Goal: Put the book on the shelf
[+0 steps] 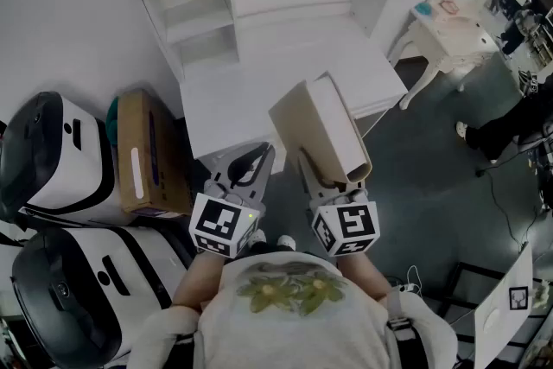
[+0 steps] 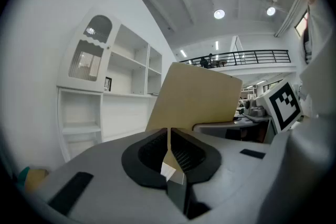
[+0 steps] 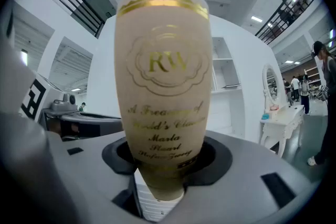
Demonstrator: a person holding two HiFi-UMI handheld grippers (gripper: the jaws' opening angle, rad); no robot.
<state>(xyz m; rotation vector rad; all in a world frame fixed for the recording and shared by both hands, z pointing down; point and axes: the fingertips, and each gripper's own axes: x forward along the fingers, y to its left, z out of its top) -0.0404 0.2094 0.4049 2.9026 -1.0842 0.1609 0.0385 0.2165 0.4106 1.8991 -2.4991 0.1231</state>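
Since right gripper (image 3: pixel 163 168) clamps beige gold-lettered hardback book (image 3: pixel 163 60) by bottom end: stiff, top-heavy, smooth cover, likely slippery. Left gripper (image 2: pixel 168 148) closed, empty; could steady book higher up.

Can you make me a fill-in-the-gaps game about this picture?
1. The right gripper holds a tan ____.
2. Big gold letters on it spell ____.
3. The shelf ahead is coloured ____.
Missing words: book; RW; white.
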